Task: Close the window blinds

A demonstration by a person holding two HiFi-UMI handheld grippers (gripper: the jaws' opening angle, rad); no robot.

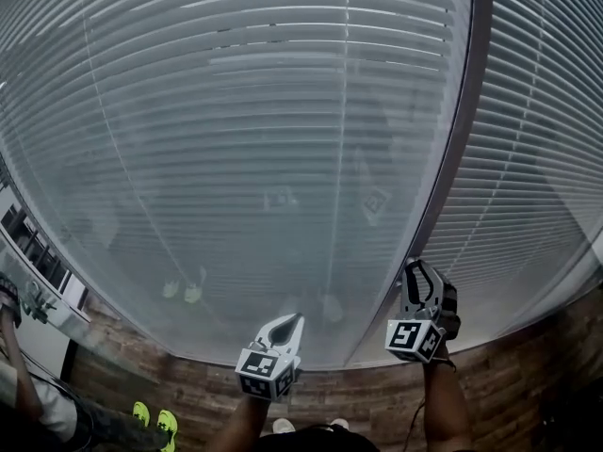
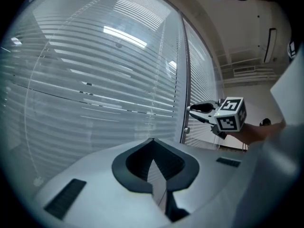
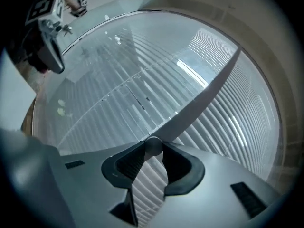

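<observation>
Grey slatted window blinds (image 1: 236, 139) fill the view straight ahead of me, behind the glass (image 1: 283, 201). My right tongs (image 1: 415, 269) are clamped on a small round knob (image 3: 153, 146) at the dark frame post (image 1: 464, 130). My left tongs (image 1: 296, 318) hang nearby to the left, tips pressed together, holding nothing.

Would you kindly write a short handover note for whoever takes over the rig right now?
Left gripper: fingers shut, empty, held in front of the blinds.
Right gripper: shut on the round knob at the window frame post.
Done: knob gripped.
Slats look only partly closed, with gaps between them.
To do: probably turn the knob until the slats shut, then let go.
</observation>
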